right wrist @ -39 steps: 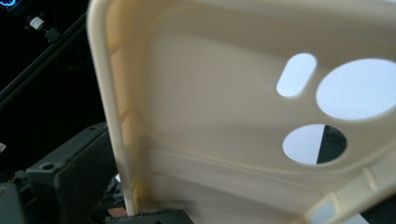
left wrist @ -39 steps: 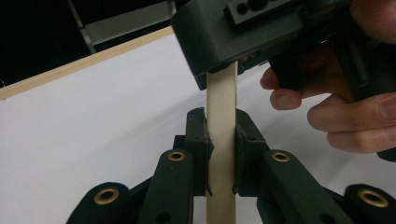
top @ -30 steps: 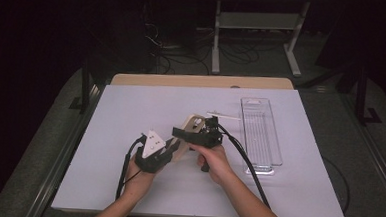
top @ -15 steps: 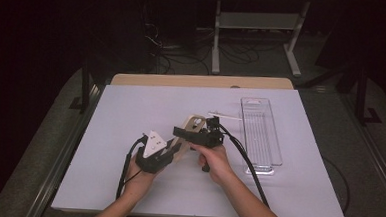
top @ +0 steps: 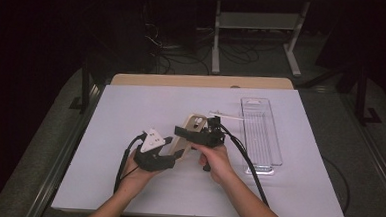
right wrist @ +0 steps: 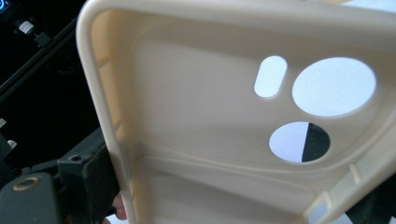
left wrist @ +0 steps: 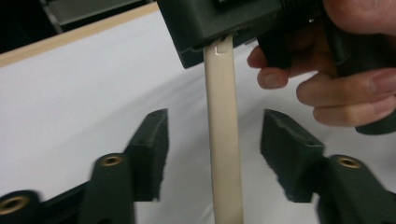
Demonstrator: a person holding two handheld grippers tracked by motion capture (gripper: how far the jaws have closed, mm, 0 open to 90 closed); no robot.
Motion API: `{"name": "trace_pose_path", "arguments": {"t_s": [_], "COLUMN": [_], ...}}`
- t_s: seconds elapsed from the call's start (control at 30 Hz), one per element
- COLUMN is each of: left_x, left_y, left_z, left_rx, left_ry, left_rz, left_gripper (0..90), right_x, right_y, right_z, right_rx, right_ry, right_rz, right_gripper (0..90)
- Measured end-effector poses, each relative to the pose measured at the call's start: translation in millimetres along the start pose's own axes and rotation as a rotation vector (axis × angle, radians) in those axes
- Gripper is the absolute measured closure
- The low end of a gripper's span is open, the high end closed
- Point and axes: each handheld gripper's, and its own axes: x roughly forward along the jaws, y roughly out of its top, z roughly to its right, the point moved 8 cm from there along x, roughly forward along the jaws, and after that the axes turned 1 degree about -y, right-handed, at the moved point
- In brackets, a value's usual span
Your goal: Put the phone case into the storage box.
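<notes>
A beige phone case (top: 194, 122) with round camera holes is held tilted above the white table (top: 131, 105). My right gripper (top: 195, 134) is shut on it, and the case's inner side (right wrist: 196, 107) looms close between that gripper's jaws (right wrist: 233, 205). My left gripper (top: 164, 158) sits at the case's lower end. Its jaws have just been opening. In the left gripper view the case's thin edge (left wrist: 223, 140) stands between the spread pads (left wrist: 152, 149) of the left gripper (left wrist: 212, 140), touching neither.
A clear plastic tray (top: 259, 134) lies lengthwise on the table to the right of the hands. A thin white stick (top: 226, 116) lies just left of its far end. Past the table's far wooden edge (top: 197, 81) the floor holds cables and a stand.
The left gripper's jaws have spread apart and let go of the case's edge. Both hands have kept their places, and the right gripper still holds the case.
</notes>
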Motion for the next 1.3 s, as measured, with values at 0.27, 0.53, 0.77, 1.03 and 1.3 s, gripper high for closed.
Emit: {"name": "trace_pose_path", "arguments": {"t_s": [0.27,0.53,0.77,1.03,1.3], "left_x": [-9.0,-21.8,-32.3,-39.3,-47.9], "left_y": [-7.3,-13.7,-20.8,-37.2,-54.4], "left_z": [-5.5,-15.7,-18.8,-21.2,-20.7], "left_rx": [0.006,0.02,0.042,0.03,0.04], "left_ry": [-0.07,-0.088,-0.132,-0.167,-0.193], "left_rz": [-0.047,-0.072,-0.064,-0.049,-0.057], "left_gripper": [25.0,17.0,12.6,2.8,0.0], "right_x": [-1.7,-1.8,-1.8,-2.8,-5.4], "right_y": [1.2,1.5,1.2,3.4,6.2], "right_z": [1.5,1.9,2.1,1.5,0.2], "right_rx": [-0.011,-0.012,-0.018,-0.025,-0.047], "right_ry": [-0.008,-0.007,-0.009,-0.008,-0.013], "right_rz": [0.002,0.001,-0.002,0.008,0.018], "right_gripper": [8.9,9.0,9.0,9.1,9.3]}}
